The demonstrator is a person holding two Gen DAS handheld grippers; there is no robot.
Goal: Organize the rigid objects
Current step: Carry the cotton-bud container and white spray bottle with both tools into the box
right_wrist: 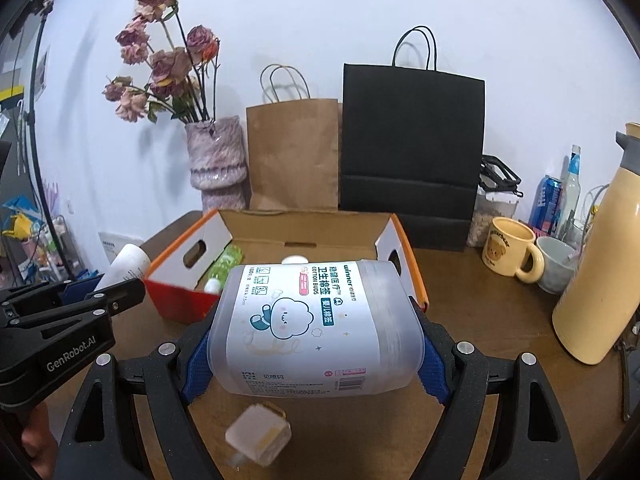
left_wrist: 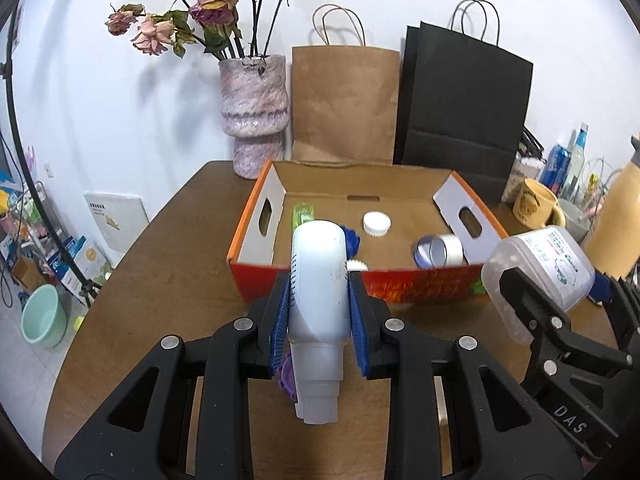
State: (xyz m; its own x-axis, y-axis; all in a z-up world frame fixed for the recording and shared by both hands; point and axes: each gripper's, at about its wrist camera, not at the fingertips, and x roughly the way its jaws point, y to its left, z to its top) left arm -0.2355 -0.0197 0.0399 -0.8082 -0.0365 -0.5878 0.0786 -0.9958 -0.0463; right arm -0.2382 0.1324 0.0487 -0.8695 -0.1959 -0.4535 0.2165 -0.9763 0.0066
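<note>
My left gripper (left_wrist: 319, 280) is shut on a white plastic bottle (left_wrist: 318, 292), held above the brown table with its cap toward the camera. My right gripper (right_wrist: 316, 304) is shut on a clear cotton-bud box (right_wrist: 316, 324) with a printed white label; in the left wrist view that box (left_wrist: 540, 268) hangs at the right. Ahead stands an open orange cardboard box (left_wrist: 256, 216) holding a white cap (left_wrist: 377, 224), a silver tin (left_wrist: 438, 251), a green item (left_wrist: 303, 214) and a blue item (left_wrist: 352, 240). A small clear bottle (right_wrist: 259, 436) lies on the table below the right gripper.
Behind the cardboard box stand a pink vase (left_wrist: 254, 112) of dried roses, a brown paper bag (left_wrist: 344, 104) and a black paper bag (left_wrist: 464, 108). At the right are a yellow mug (right_wrist: 510, 254), a cream thermos (right_wrist: 600, 276), a can and bottles. The table's left edge drops to floor clutter.
</note>
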